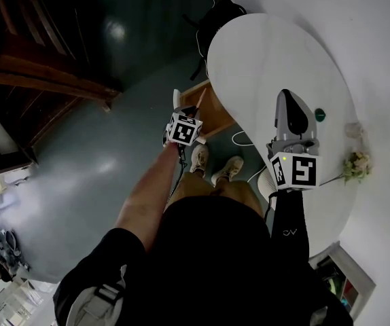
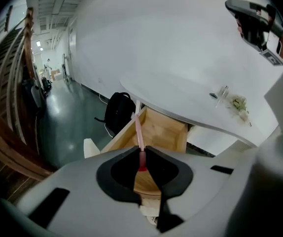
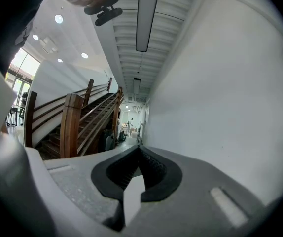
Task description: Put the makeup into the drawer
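A thin pink makeup stick (image 2: 138, 130) juts forward from my left gripper (image 2: 142, 151), whose jaws are shut on its red lower end. That gripper tilts down over an open wooden drawer (image 2: 168, 130) that sticks out from under the white table (image 2: 181, 95); the stick's tip hangs above the drawer's left wall. In the head view the left gripper's marker cube (image 1: 183, 129) sits just beside the drawer (image 1: 215, 107). My right gripper (image 3: 139, 151) points level down a hallway, shut with nothing between its jaws, and it hovers over the table (image 1: 270, 60).
A black backpack (image 2: 119, 110) lies on the floor beyond the drawer. Dried flowers (image 1: 357, 163), a small glass (image 1: 352, 129) and a green cap (image 1: 319, 115) sit near the table's right side. A wooden staircase (image 3: 75, 122) runs along the left. The person's shoes (image 1: 215, 163) stand below.
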`<state>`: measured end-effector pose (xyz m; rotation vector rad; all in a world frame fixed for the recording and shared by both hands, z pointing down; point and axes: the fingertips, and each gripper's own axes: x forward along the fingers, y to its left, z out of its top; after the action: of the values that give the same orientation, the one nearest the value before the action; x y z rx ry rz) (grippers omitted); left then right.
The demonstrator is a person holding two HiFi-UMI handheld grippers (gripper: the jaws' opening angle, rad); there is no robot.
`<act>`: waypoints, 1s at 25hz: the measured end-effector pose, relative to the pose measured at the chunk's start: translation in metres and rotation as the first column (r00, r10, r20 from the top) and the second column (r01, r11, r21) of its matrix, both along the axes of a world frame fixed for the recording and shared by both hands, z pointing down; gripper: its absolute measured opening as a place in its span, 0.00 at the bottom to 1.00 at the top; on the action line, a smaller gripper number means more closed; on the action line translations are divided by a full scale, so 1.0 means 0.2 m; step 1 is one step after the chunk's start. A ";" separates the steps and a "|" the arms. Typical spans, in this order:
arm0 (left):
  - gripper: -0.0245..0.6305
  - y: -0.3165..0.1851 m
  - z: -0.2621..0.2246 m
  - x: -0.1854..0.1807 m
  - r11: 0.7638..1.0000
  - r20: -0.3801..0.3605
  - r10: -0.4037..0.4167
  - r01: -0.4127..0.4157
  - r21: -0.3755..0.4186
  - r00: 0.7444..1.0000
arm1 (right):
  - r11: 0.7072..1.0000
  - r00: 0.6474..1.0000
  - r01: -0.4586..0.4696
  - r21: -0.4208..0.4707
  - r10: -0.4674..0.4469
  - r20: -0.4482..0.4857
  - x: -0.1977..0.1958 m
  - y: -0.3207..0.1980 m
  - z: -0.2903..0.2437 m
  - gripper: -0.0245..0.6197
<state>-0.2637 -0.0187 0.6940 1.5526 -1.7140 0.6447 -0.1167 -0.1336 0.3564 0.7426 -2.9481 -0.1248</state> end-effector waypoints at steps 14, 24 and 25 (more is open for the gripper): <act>0.34 0.09 0.06 0.03 0.999 -0.070 -0.024 0.021 -0.048 0.997 | 1.000 1.000 0.011 0.002 -0.011 0.004 -0.01 0.03 -0.01 0.05; 0.34 0.00 -0.15 -0.06 0.998 0.025 -0.013 0.011 0.057 1.000 | 1.000 1.000 0.012 0.005 -0.013 0.011 -0.02 0.04 0.00 0.05; 0.34 -0.04 -0.24 -0.09 0.995 0.052 -0.014 0.009 0.104 0.999 | 1.000 1.000 0.010 0.006 -0.010 0.014 -0.01 0.04 -0.01 0.05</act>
<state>-0.2809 -0.0267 0.6463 1.6088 -1.8199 0.6039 -0.1195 -0.1254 0.3551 0.7320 -2.9662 -0.1291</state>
